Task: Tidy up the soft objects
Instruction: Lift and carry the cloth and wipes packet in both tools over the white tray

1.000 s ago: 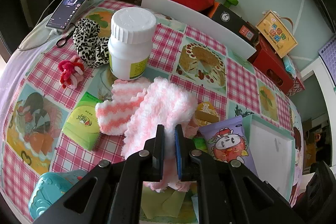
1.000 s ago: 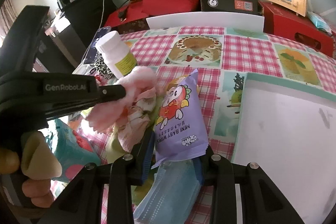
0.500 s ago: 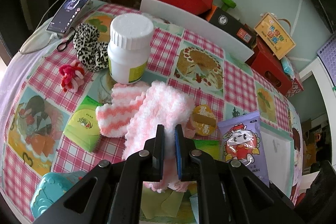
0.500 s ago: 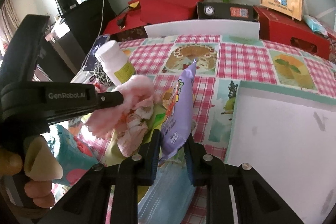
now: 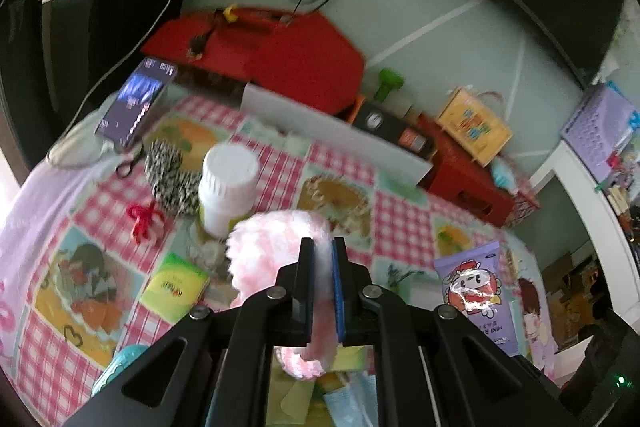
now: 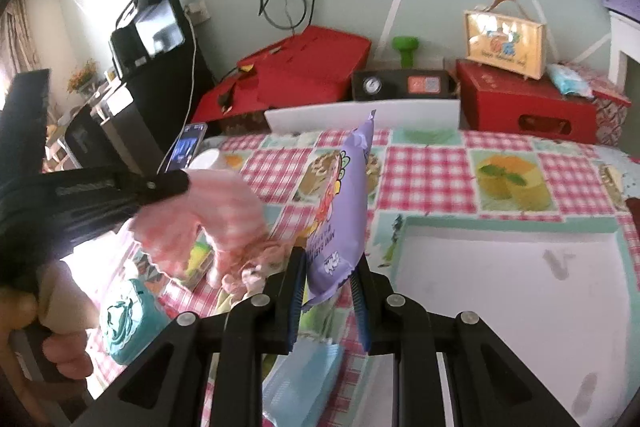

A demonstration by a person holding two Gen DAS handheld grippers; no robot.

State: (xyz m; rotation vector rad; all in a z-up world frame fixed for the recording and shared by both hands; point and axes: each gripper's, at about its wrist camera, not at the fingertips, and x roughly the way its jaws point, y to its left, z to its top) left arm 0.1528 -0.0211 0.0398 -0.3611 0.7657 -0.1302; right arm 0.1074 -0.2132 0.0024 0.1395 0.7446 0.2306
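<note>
- White tray [image 6: 516, 275] with a teal rim lies on the checked tablecloth [image 6: 424, 171] at the right; what shows of its floor is bare apart from faint smudges.
- White pill bottle [image 5: 229, 189] stands upright with its cap on; contents cannot be told.
- Red boxes [image 6: 524, 99] sit beyond the table's far edge; contents not visible.
- Left gripper [image 5: 323, 269]: jaws clenched on a fluffy pink-and-white cloth [image 5: 272, 247], which bulges out over the fingers and hangs below them, clear of the tablecloth in the right wrist view.
- Right gripper [image 6: 326, 291]: jaws closed on the lower end of a purple pack of baby wipes [image 6: 344, 211], which stands on edge, upright, above the table and left of the tray.
- A blue face mask [image 6: 304, 379] lies below the right gripper, on the table.
- Leopard-print scrunchie [image 5: 170, 179] and red yarn tie [image 5: 142, 221] lie left of the bottle; a green sachet [image 5: 174, 287] and a teal item [image 6: 128, 323] lie nearer.
- A hand [image 6: 36, 319] grips the left tool's handle.
</note>
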